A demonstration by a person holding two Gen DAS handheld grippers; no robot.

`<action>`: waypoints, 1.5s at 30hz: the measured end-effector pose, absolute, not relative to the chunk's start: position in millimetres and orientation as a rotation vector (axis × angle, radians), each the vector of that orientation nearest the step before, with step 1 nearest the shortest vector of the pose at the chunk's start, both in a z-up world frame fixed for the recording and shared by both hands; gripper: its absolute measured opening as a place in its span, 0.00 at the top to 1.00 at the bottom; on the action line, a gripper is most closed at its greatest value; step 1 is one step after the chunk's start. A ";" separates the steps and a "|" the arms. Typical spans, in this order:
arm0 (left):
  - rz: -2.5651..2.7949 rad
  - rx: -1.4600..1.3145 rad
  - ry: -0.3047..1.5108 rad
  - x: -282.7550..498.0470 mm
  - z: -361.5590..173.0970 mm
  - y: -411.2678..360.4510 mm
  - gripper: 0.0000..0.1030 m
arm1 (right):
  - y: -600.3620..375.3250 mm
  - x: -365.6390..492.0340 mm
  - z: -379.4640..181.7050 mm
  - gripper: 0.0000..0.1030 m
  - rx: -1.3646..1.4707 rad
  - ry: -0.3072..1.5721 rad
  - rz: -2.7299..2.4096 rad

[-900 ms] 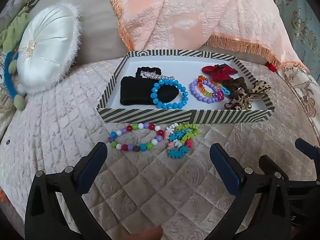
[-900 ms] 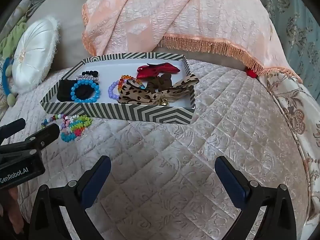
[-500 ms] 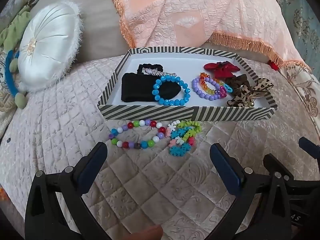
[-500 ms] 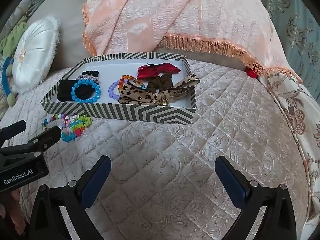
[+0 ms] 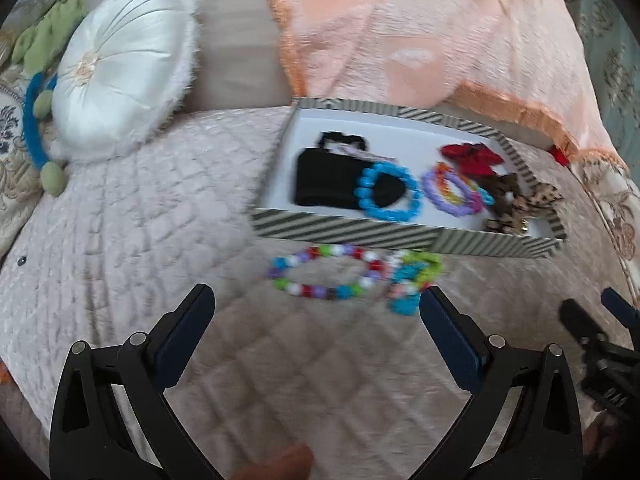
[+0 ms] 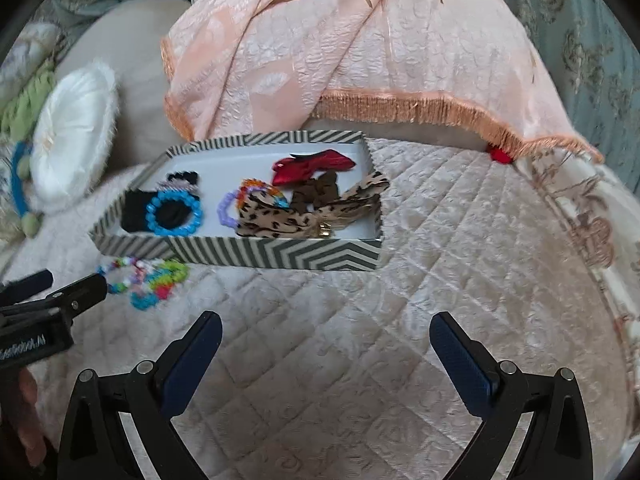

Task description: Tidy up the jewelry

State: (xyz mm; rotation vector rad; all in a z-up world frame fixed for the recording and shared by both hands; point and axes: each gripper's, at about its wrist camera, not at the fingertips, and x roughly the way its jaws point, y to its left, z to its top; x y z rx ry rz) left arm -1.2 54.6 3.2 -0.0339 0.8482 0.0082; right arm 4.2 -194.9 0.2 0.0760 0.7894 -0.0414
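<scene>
Where quilting dimples, round glossy beads [image 5: 320,276]

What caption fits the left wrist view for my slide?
Open left gripper nears a multicoloured bead bracelet lying outside the striped box.

We see a quilted bedspread [image 6: 460,248] of pale pink cloth, its stitched diamonds faintly sheened. The striped box [image 6: 280,254] at the centre of the frame looks like matt cardboard with a smooth white inside. In front of it, the multicoloured bead bracelet [image 5: 324,276] reads as glossy plastic, as does the blue bead bracelet [image 5: 390,192] inside the box. The black pouch [image 5: 328,184] beside it is soft matt fabric. At upper left, the round cushion [image 5: 116,68] is shiny satin with a fuzzy rim. The peach throw [image 6: 360,52] is textured cloth, fringed. Each claw, left claw [image 5: 316,312] and right claw [image 6: 326,336], is matt black plastic with ribbed blue pads [image 6: 460,360].
</scene>
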 end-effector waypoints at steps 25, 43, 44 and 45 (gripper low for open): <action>-0.007 0.080 0.883 0.2 -12.6 69.0 0.00 | -182.6 12.1 -11.4 0.00 0.032 0.897 0.022; -0.013 0.040 0.885 -0.4 -10.2 71.5 0.00 | -203.9 15.9 -15.7 0.00 0.011 0.904 -0.102; -0.012 0.036 0.886 -0.3 -9.9 72.7 0.00 | -212.3 16.4 -14.4 0.00 0.014 0.898 -0.130; -0.008 0.030 0.888 -0.3 -9.5 74.3 0.00 | -226.7 18.6 -13.0 0.00 0.022 0.897 -0.169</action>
